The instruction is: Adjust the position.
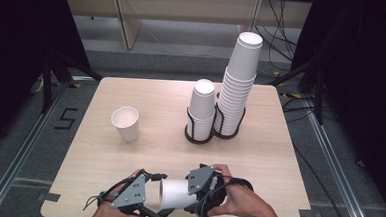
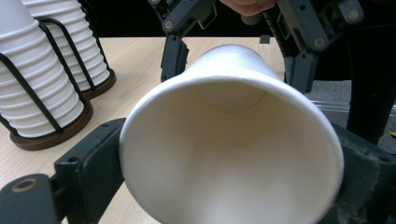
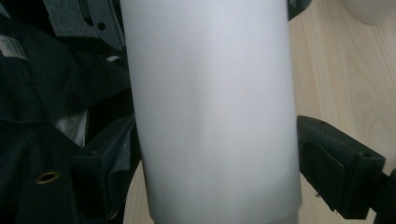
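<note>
Paper cup [image 1: 176, 194] passed between claws.
Both the left claw [image 1: 151, 199] and right claw [image 1: 197, 189] grip it; next, one must let go.

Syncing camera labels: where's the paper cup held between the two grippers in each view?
High view: held cup lies sideways at bottom centre, between both grippers.
Left gripper view: held cup, mouth toward camera, centre.
Right gripper view: held cup, side wall, centre.
Shared landmark: wooden table.

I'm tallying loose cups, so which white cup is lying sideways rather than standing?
The cup held between the two claws at the table's near edge; the lone cup stands upright, the rest are stacked.
</note>
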Demonstrator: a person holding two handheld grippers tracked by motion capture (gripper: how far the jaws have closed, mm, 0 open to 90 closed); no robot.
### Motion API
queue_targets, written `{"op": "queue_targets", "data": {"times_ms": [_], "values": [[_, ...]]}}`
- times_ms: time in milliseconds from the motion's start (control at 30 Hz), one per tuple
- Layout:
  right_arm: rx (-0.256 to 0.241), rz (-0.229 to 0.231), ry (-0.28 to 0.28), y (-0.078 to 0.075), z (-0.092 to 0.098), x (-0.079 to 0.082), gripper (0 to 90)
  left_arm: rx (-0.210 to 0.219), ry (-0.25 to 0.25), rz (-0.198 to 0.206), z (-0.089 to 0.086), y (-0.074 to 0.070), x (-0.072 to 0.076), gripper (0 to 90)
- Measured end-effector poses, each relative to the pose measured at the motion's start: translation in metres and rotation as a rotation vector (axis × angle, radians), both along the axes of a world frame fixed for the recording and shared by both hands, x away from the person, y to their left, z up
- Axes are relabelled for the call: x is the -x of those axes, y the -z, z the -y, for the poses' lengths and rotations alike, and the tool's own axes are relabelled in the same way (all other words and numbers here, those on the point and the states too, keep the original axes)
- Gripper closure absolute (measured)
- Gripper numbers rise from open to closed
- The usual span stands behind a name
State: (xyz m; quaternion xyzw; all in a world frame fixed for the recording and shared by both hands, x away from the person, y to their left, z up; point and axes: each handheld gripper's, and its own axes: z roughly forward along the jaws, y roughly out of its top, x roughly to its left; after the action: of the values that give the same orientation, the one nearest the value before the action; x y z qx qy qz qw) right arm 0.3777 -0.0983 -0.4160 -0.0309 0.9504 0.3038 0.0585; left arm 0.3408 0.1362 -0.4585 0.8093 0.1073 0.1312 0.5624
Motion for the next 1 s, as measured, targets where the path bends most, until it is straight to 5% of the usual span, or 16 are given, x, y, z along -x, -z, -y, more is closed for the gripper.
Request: {"op": "queue_targets", "data": {"times_ms": [133, 267, 533, 1000], "values": [[0.037, 0.012, -0.023, 0.006, -0.006, 0.003, 21.3, 0.009, -0.004, -0.001, 0.003, -0.001, 0.002, 8.6], [0.034, 0.019, -0.032, 0.009, -0.006, 0.002, 21.6, 0.126, -0.028, -0.020, 0.003, 0.001, 0.002, 5.9], [-0.090, -0.004, -0.015, 0.006, 0.008, -0.012, 22.0, 0.221, -0.104, -0.108, -0.008, 0.003, -0.007, 3.3], [-0.231, -0.054, 0.010, 0.001, 0.016, -0.018, 21.9, 0.269, -0.121, -0.147, -0.004, 0.008, -0.009, 0.6]]}}
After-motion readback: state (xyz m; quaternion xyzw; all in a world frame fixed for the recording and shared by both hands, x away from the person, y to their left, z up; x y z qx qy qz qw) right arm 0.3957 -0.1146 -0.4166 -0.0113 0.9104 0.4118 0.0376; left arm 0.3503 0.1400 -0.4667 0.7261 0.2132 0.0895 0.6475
